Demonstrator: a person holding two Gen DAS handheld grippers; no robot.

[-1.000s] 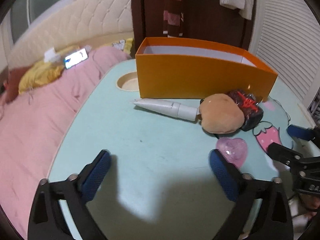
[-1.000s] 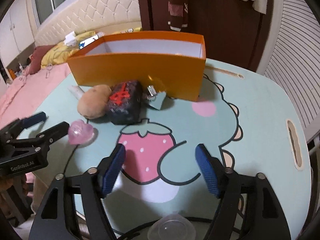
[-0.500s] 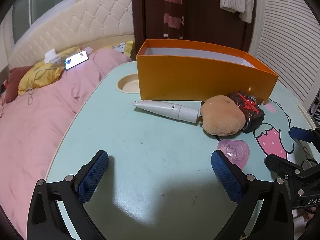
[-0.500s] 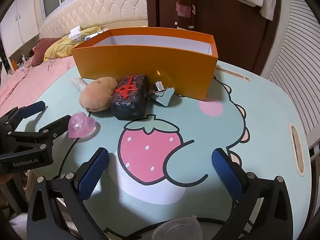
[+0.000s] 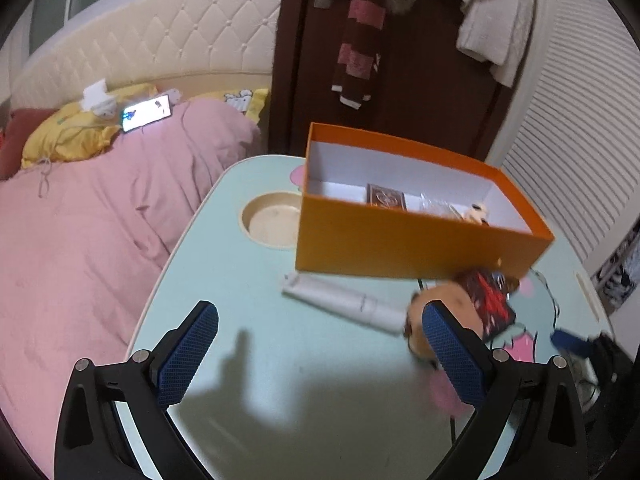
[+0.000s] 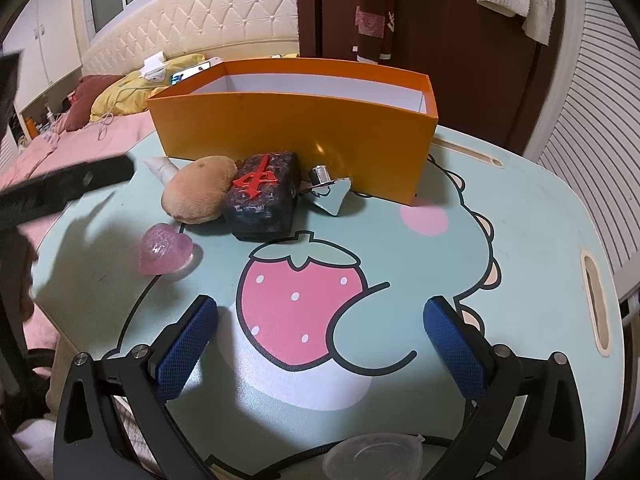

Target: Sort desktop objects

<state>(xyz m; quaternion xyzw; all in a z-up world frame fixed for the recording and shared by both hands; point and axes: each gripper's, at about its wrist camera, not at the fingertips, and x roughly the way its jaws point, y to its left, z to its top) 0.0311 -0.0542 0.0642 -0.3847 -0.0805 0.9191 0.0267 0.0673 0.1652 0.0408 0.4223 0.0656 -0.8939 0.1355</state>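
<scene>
An orange box (image 5: 416, 248) (image 6: 292, 128) stands at the back of the mint table (image 5: 256, 292) (image 6: 520, 216); several small items lie inside it. In front of it lie a white tube (image 5: 340, 302) (image 6: 162, 168), a tan plush (image 6: 198, 196) (image 5: 444, 300), a dark block with a red mark (image 6: 262, 196) (image 5: 490, 300), a silver heart-shaped piece (image 6: 330, 194) and a pink heart (image 6: 164, 250). My left gripper (image 5: 320, 354) is open and empty, raised above the table's left part. My right gripper (image 6: 320, 350) is open and empty, over the strawberry print.
A pink bed (image 5: 80, 240) with a lit phone (image 5: 146, 112) lies left of the table. A round cup recess (image 5: 272, 220) sits in the table beside the box. A dark door (image 6: 440, 20) and a slatted wall (image 6: 600, 100) stand behind. A slot (image 6: 598, 304) runs along the table's right edge.
My left gripper has risen and tilted, so the box's inside now shows. My right gripper opened wide and moved a little closer to the objects.
</scene>
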